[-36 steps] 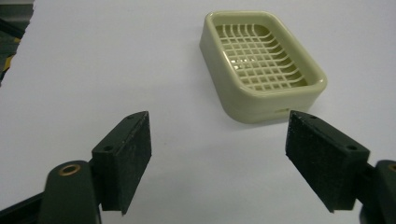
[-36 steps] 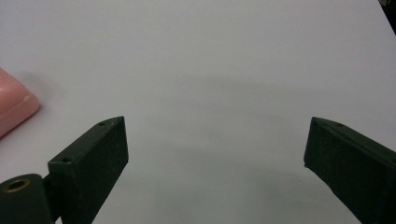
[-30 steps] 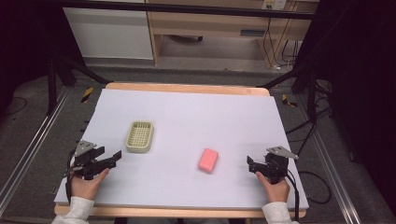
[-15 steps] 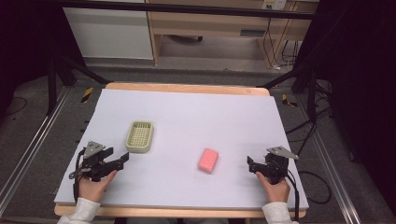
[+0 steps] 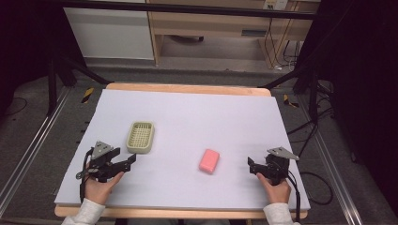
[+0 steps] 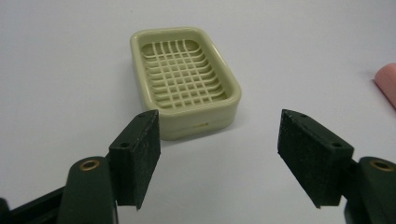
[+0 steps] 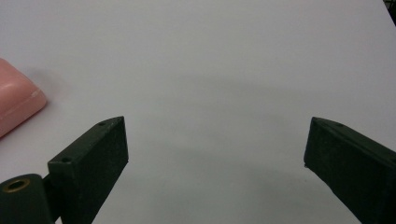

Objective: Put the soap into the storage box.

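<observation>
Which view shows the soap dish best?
The left gripper view: the soap dish is close and its grid bottom is plain, empty. The high view shows it small, ahead of the left gripper. The right gripper view looks elsewhere.

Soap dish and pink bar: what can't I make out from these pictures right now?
- Soap dish: its underside and far outer wall are hidden by its own body in the left gripper view; in the high view the grid is too small to read.
- Pink bar: cut off by the frame edge in both gripper views, only a corner showing.
- Left gripper: in the high view its jaw gap is too small to judge.
</observation>
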